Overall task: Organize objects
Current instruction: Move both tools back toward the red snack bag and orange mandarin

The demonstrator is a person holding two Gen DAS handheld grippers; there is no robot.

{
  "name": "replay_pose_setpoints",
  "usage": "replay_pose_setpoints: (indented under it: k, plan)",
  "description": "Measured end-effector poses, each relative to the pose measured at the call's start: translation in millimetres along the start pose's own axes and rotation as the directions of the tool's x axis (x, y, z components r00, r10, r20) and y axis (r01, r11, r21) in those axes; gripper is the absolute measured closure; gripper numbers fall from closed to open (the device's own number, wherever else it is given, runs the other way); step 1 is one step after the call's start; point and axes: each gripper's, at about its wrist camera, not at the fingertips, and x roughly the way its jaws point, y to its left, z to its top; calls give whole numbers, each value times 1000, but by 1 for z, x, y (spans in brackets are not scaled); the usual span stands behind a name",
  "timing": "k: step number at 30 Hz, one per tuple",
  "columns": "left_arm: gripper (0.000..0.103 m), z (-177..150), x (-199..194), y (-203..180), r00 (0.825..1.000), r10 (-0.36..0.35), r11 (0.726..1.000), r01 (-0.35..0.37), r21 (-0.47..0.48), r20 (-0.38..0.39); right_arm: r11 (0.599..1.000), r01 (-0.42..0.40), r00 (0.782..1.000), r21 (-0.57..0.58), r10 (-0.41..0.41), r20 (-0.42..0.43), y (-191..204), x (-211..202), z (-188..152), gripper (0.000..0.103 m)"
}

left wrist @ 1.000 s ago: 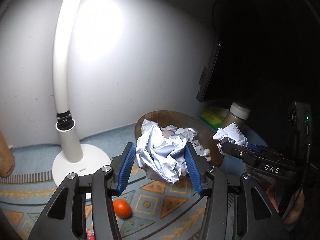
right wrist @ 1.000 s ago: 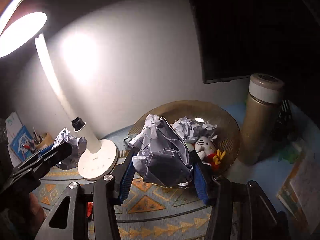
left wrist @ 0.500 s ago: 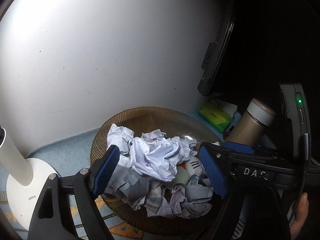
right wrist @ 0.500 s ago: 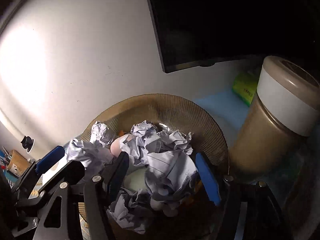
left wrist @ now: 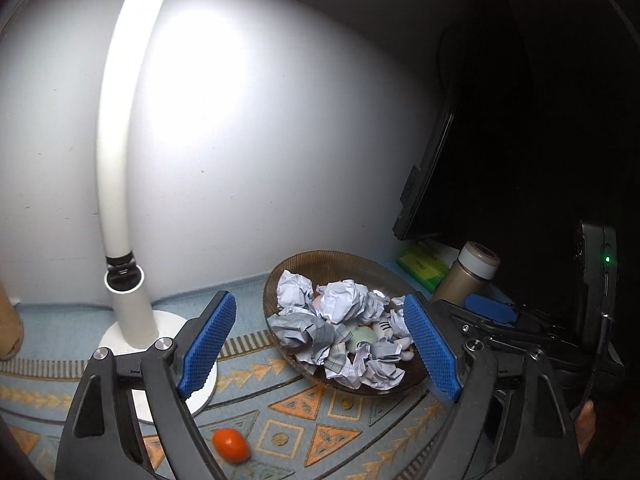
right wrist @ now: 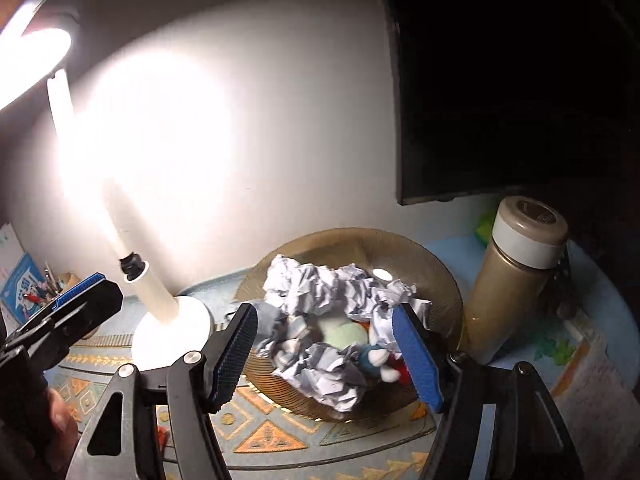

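A brown ribbed glass bowl (left wrist: 316,261) (right wrist: 360,240) on the patterned mat holds several crumpled paper balls (left wrist: 340,300) (right wrist: 308,288), a pale green item (right wrist: 344,336) and a small plush toy (right wrist: 380,360). My left gripper (left wrist: 320,344) is open and empty, held back from the bowl's near side. My right gripper (right wrist: 332,352) is open and empty, just in front of the bowl. An orange fruit (left wrist: 230,445) lies on the mat below the left gripper. The right gripper shows at the right of the left wrist view (left wrist: 488,308); the left gripper shows at the left of the right wrist view (right wrist: 80,292).
A white desk lamp (left wrist: 120,200) (right wrist: 160,312) stands left of the bowl. A tan flask (right wrist: 516,280) (left wrist: 468,276) stands right of it. A dark monitor (right wrist: 500,80) is behind. A green pack (left wrist: 422,267) lies by the wall. Papers (right wrist: 580,368) lie at right, and a pen cup (right wrist: 52,284) stands far left.
Both grippers carried paper balls to the bowl, opened over it and dropped them in. Both have since pulled back from the bowl, open and empty.
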Motion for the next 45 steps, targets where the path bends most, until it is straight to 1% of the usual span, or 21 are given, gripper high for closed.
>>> replay_pose_setpoints:
  k: [2,3,6,8,10,12,16,17,18,21,22,23,24,25,28,31,39,40,42,44,45]
  plan:
    - [10,4,-33,7,999,34,999,-33,-22,39,999,-48,999,-11,48,-6,16,-9,-3,34]
    - [2,5,-50,12,996,58,998,-56,-31,60,997,-73,997,-10,72,-14,24,-11,-6,34]
    - [1,1,-95,26,985,134,991,-130,-35,112,994,-110,993,-11,109,-42,47,-6,-38,28]
    - [1,-16,-115,41,974,203,979,-198,-57,99,995,-93,993,-34,90,-69,63,9,-70,26]
    - [1,-47,-121,61,960,277,958,-271,-91,49,995,-68,994,-77,60,-96,75,33,-106,26]
    - [1,-84,-112,81,936,351,929,-351,-117,-28,993,-84,989,-84,72,-129,82,51,-132,26]
    - [2,-143,-90,103,865,489,866,-497,-53,-112,993,-95,982,-75,81,-173,85,73,-155,26]
    - [2,-151,-87,105,852,508,856,-516,-40,-125,993,-85,982,-85,70,-173,85,74,-158,26]
    - [2,-157,-85,107,848,512,853,-521,-41,-135,993,-62,985,-101,44,-165,86,75,-161,26]
    - [2,-170,-84,117,858,489,857,-506,-94,-157,991,-10,984,-131,-14,-176,89,81,-164,26]
    - [2,-173,-84,119,856,491,854,-509,-104,-161,989,-1,985,-145,-24,-170,91,80,-165,26]
    - [2,-175,-81,121,846,501,846,-523,-104,-181,987,9,985,-163,-37,-169,94,80,-165,25]
    - [2,-175,-81,121,846,499,847,-522,-101,-188,983,18,985,-183,-49,-168,97,80,-166,22]
    - [2,-175,-84,120,851,498,849,-517,-103,-170,978,30,984,-204,-64,-164,101,80,-166,22]
    - [2,-176,-86,115,838,525,838,-539,-83,-148,965,58,983,-256,-100,-152,110,81,-168,21]
    - [2,-174,-84,112,837,525,841,-538,-59,-152,960,69,983,-272,-113,-148,111,81,-168,21]
    - [2,-175,-85,111,842,518,845,-531,-63,-154,966,49,984,-255,-91,-155,108,81,-167,21]
    - [2,-175,-84,110,844,514,848,-527,-59,-154,969,30,985,-245,-70,-157,106,80,-165,21]
    - [2,-176,-83,106,860,485,867,-497,-44,-161,981,-40,985,-192,7,-174,101,79,-157,24]
    - [2,-178,-81,100,888,424,900,-435,-31,-176,983,-113,974,-145,81,-211,99,83,-145,32]
    - [1,-179,-79,98,905,382,918,-395,-35,-189,985,-115,973,-132,85,-216,99,87,-138,34]
